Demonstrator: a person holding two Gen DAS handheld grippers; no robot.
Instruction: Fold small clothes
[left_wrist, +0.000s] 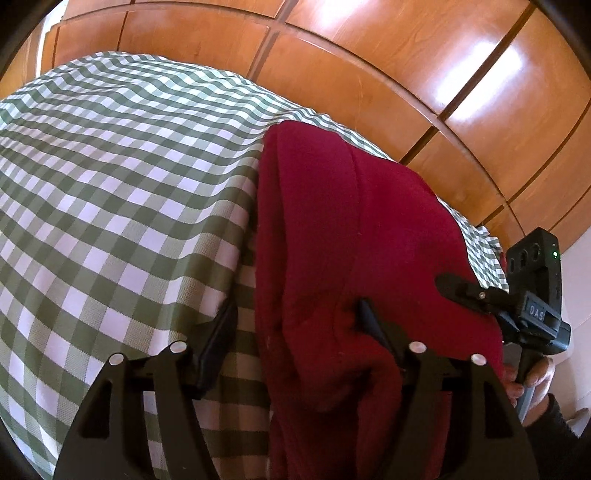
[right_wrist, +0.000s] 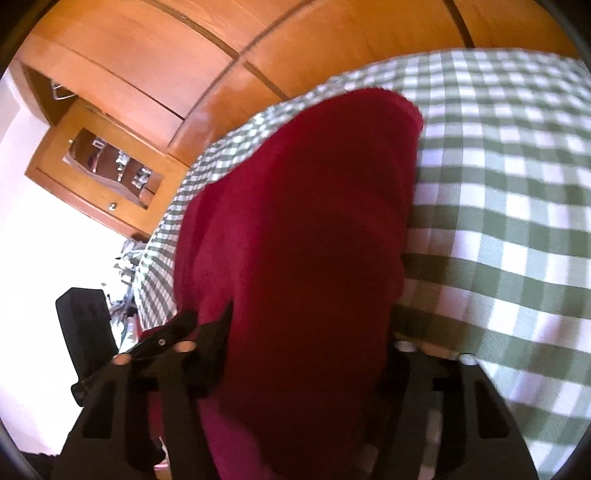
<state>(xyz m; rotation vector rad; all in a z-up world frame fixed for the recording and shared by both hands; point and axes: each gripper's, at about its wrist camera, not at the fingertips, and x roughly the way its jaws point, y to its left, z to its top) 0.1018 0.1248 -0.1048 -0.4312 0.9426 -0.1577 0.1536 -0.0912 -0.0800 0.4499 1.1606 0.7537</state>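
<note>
A dark red garment (left_wrist: 351, 236) lies in a long strip on the green-and-white checked cloth (left_wrist: 110, 184). My left gripper (left_wrist: 295, 328) is open; its left finger (left_wrist: 216, 339) rests on the checked cloth and its right finger (left_wrist: 373, 325) lies on the red fabric, whose near end drapes between them. The right gripper shows at the right of this view, its finger (left_wrist: 461, 290) on the garment's edge. In the right wrist view the red garment (right_wrist: 303, 240) fills the space between the right gripper's (right_wrist: 314, 339) spread fingers; the right finger is hidden under fabric.
Wooden wardrobe doors (left_wrist: 369, 66) stand behind the bed. A wooden drawer unit with a glass panel (right_wrist: 107, 173) and a pile of small items (right_wrist: 125, 266) lie beyond the bed's edge. The checked cloth (right_wrist: 498, 184) stretches wide beside the garment.
</note>
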